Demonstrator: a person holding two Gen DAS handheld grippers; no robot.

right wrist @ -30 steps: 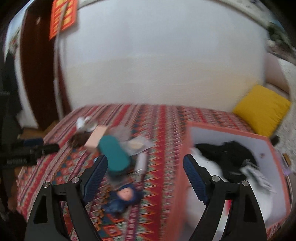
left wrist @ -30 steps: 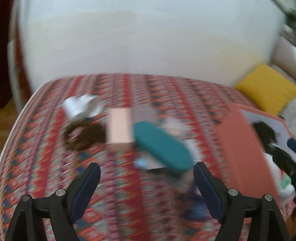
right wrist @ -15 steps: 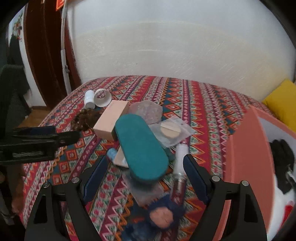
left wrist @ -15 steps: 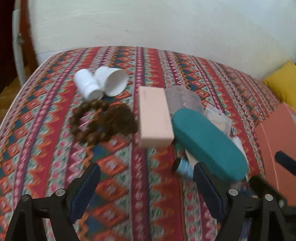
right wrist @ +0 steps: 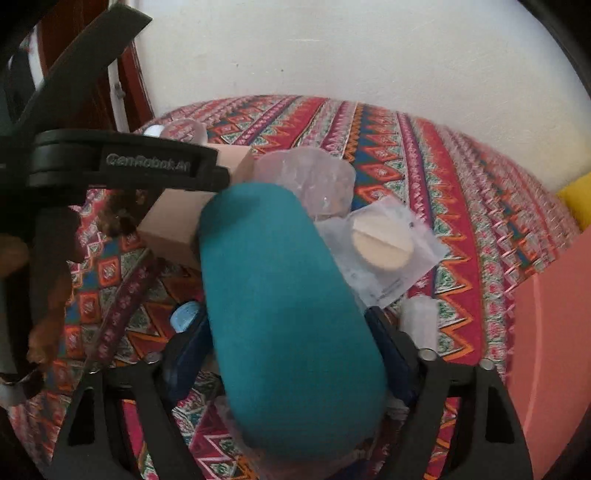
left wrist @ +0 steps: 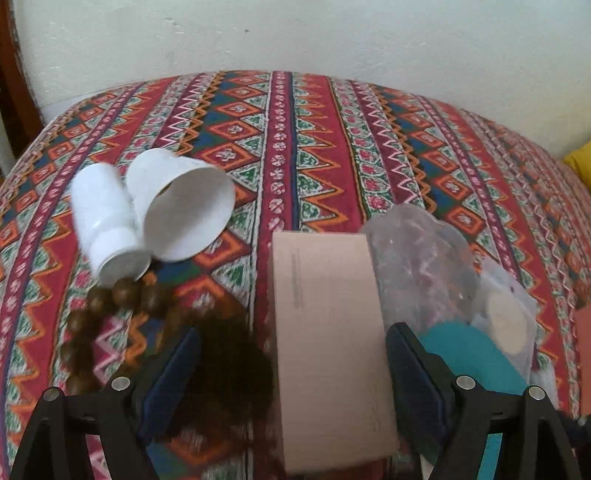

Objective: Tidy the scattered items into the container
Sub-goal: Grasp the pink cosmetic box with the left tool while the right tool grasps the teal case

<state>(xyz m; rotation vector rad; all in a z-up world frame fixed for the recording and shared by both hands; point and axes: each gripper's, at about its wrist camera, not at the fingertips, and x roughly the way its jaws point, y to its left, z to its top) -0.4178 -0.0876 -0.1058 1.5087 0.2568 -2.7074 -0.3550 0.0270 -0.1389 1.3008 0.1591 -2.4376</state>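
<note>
A woven cloth (left wrist: 295, 122) patterned in red, green, blue and orange zigzags covers the surface, which ends at a plain white wall (left wrist: 295, 33); a dark wooden frame (right wrist: 129, 92) stands at far left. Ahead-left of the left gripper (left wrist: 293, 373), a white bottle (left wrist: 105, 221) touches a tipped paper cup (left wrist: 188, 206), with brown beads (left wrist: 110, 306) just below. Its jaws stand apart, straddling the pink box (left wrist: 328, 347), not visibly touching it. The right gripper (right wrist: 286, 354) brackets the teal case (right wrist: 288, 310), jaws wide; whether the pads press it I cannot tell. A clear packet (right wrist: 384, 251) lies just right; the salmon container (right wrist: 554, 347) sits far right. "GenRobot.AI" is embossed on the left gripper's finger.
</note>
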